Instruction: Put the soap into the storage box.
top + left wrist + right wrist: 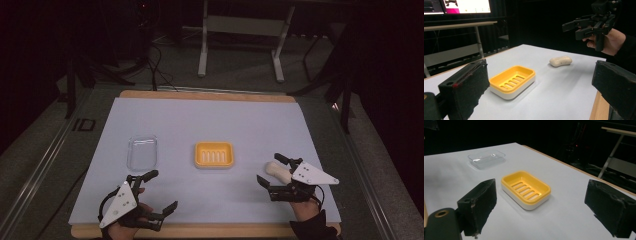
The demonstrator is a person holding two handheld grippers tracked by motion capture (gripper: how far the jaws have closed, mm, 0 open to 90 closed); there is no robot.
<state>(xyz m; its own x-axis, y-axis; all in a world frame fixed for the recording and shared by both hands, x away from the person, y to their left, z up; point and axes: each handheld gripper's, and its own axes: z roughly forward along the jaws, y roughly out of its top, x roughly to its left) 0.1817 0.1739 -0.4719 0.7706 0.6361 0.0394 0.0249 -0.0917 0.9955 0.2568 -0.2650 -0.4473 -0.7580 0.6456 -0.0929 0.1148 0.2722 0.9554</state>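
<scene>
Both grippers, left gripper and right gripper, hover spread and empty near the tabletop's near edge, the right beside the soap, likely to grasp it for the yellow soap dish.

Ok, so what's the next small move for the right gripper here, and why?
Probably lower the right gripper over the soap bar and close on it: its fingers are open and empty, the soap lies loose on the table beside them, and the yellow soap dish sits empty.
</scene>
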